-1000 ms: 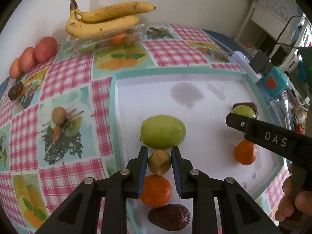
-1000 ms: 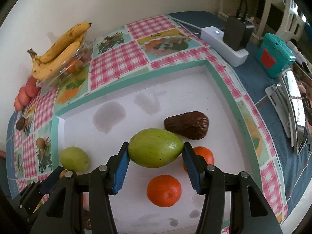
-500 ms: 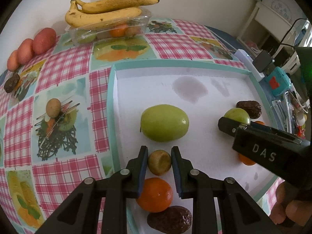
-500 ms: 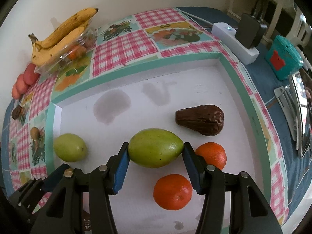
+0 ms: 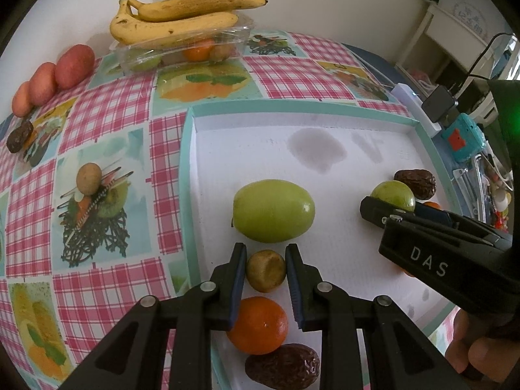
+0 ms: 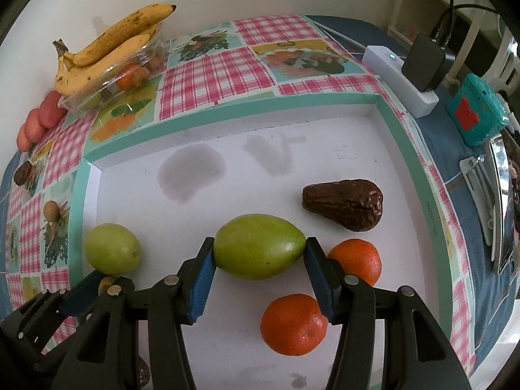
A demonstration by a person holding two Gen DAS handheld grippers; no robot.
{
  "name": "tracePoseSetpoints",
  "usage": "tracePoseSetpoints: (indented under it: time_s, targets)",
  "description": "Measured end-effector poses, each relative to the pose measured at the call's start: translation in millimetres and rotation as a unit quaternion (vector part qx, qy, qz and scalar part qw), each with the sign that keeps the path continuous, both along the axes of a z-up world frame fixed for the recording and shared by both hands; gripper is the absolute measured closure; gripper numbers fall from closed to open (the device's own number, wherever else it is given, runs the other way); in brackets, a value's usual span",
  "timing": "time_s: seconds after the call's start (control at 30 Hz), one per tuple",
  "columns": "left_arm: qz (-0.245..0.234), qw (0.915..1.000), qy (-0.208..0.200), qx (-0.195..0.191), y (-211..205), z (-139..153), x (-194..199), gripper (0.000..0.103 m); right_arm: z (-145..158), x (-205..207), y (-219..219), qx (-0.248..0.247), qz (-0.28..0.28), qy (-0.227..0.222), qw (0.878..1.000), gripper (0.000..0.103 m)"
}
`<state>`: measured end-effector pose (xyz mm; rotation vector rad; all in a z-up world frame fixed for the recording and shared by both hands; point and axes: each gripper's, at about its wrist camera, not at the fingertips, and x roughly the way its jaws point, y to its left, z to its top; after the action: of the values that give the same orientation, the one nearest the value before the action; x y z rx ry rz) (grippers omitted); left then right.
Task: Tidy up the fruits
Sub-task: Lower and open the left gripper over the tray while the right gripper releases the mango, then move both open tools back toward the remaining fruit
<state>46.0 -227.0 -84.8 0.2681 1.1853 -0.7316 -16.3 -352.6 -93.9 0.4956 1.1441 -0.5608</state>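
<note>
The left gripper (image 5: 266, 274) clamps a small round brown fruit (image 5: 266, 275) over the white tray (image 5: 373, 260). The right gripper (image 6: 259, 273) grips an oval green fruit (image 6: 259, 246) between its blue-padded fingers (image 6: 202, 279).

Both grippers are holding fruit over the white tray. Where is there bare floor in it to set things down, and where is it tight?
Free: the far half of the white tray, from its back rim to the loose green fruit and the dark wrinkled fruit; two grey stains only. Crowded: the near part, with two oranges under the right gripper and an orange under the left gripper.
</note>
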Motion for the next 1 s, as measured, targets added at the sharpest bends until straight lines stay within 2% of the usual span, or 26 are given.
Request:
tracePoseSetpoints:
  time_s: [0.4,0.5,0.6,0.8,0.87,1.0]
  targets:
    - [0.001,0.9999,0.008,0.006,1,1,1,0.075,1,0,0,-0.004,-0.001,0.005,1.000,0.045]
    - [-0.004,0.9999,0.009,0.008,-1,2,0,0.068,2,-2,-1,-0.001,-0.006,0.001,1.000,0.043]
    - [-0.008,0.9999,0.006,0.003,-2,6,-2,0.058,5,-4,-2,-0.004,-0.010,-0.001,1.000,0.036]
    - [-0.013,0.9999,0.000,-0.006,1,21,-2,0.056,16,-8,-3,-0.011,-0.013,-0.016,1.000,0.036]
    - [-0.012,0.9999,-0.004,-0.006,4,27,-1,0.050,21,-10,-4,-0.014,-0.016,-0.022,1.000,0.036]
    - [0.005,0.9998,-0.017,-0.003,14,40,6,0.048,29,-14,-7,-0.019,-0.024,-0.033,0.999,0.036]
